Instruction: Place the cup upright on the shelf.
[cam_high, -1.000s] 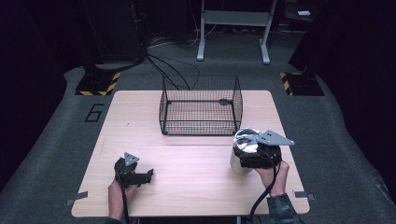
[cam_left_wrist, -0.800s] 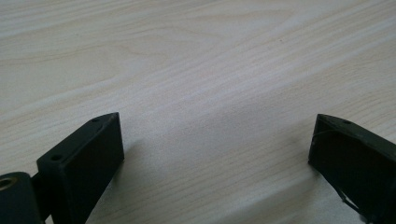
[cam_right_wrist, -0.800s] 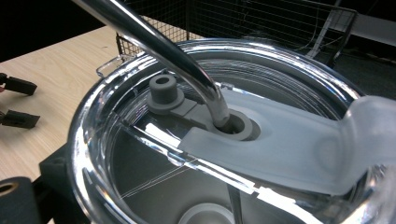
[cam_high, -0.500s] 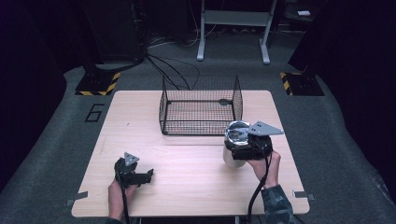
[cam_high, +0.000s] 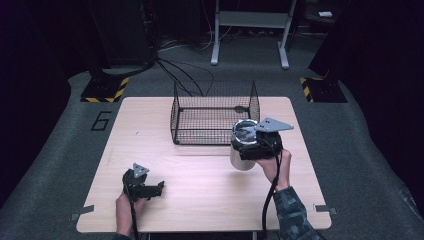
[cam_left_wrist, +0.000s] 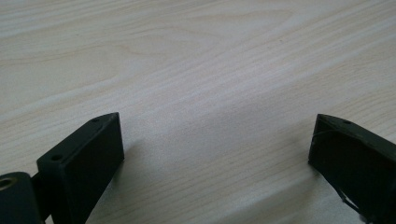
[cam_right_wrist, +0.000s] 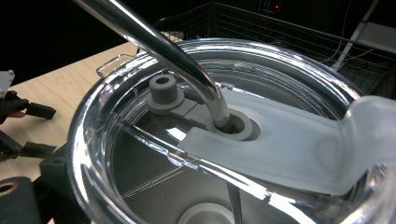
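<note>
Wooden table (cam_high: 200, 175); tumbler (cam_high: 242, 150) hides right gripper (cam_high: 252, 150) jaws.

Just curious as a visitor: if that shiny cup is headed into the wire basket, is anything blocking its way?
Only the basket's own near wall. The cup, held in the right gripper, sits just outside it and must go over the rim; nothing visible lies inside.

A light wooden table (cam_high: 200, 200) stands on grey carpet (cam_high: 60, 150) in a dark room. Left of the table a "6" (cam_high: 101, 120) marks the floor. Beyond the table, black cables (cam_high: 182, 75) trail across the carpet, a grey metal stand (cam_high: 249, 30) rises, and yellow-and-black striped blocks (cam_high: 104, 90) sit at either far corner.
</note>
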